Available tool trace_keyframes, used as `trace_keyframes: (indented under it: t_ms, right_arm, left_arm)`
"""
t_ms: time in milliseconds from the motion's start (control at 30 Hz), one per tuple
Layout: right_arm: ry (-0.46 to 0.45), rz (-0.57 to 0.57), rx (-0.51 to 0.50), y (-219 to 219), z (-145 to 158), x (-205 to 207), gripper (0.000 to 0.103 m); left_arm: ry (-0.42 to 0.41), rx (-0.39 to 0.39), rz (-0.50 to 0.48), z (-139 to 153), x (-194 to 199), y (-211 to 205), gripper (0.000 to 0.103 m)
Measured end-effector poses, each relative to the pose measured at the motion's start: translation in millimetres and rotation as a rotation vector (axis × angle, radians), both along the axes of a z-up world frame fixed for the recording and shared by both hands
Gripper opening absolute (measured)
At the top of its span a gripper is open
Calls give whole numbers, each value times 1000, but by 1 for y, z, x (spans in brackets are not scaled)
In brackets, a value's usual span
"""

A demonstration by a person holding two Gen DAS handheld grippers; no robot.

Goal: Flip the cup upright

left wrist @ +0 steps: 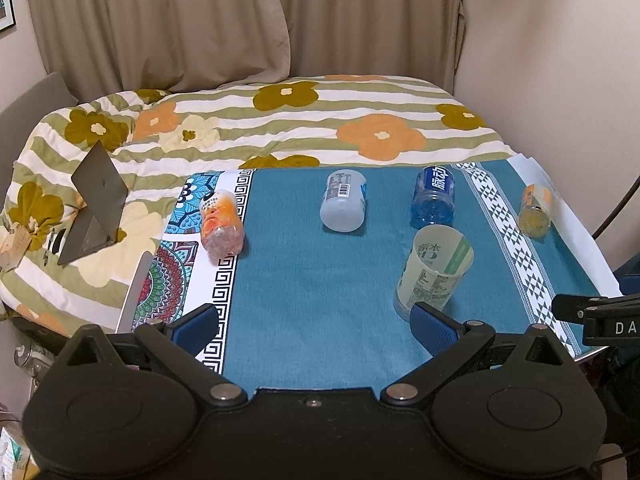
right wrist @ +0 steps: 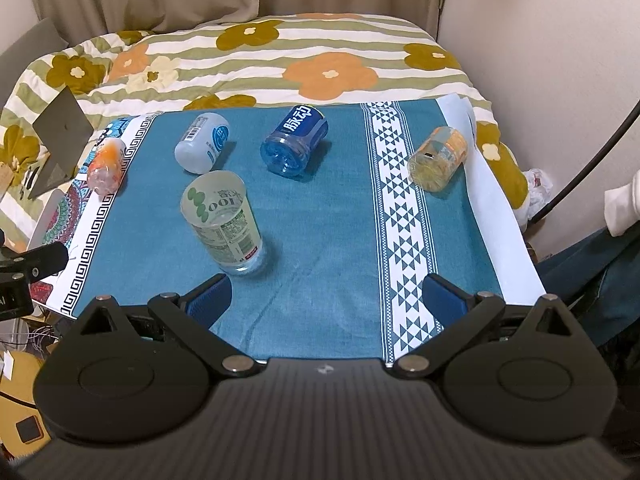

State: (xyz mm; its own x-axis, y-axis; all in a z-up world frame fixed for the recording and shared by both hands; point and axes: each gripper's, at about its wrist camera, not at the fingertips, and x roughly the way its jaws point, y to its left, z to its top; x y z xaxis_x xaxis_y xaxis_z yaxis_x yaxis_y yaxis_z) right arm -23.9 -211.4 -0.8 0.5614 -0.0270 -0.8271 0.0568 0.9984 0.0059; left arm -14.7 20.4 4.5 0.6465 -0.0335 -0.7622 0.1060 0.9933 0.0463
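Observation:
A green-labelled clear cup [left wrist: 434,274] stands upright, mouth up, on the teal cloth; it also shows in the right wrist view [right wrist: 224,224]. Several cups lie on their sides behind it: an orange one [left wrist: 221,224] [right wrist: 106,166], a white one [left wrist: 344,201] [right wrist: 203,143], a blue one [left wrist: 434,197] [right wrist: 295,141] and a yellow one [left wrist: 536,210] [right wrist: 438,159]. My left gripper [left wrist: 316,324] is open and empty, its right finger just in front of the upright cup. My right gripper [right wrist: 326,296] is open and empty, the upright cup just beyond its left finger.
The teal cloth [left wrist: 316,264] covers a table that abuts a bed with a flowered quilt [left wrist: 280,120]. A grey laptop-like stand [left wrist: 94,208] sits on the quilt at the left. A wall and a black cable [right wrist: 592,164] are at the right.

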Motion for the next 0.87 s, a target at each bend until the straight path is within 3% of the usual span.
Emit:
trace_keyframes:
  t_ms: [867]
  right_arm:
    - [0, 2, 3, 2, 2, 1, 103]
  left_arm:
    - [-11, 12, 23, 2, 4, 0, 103]
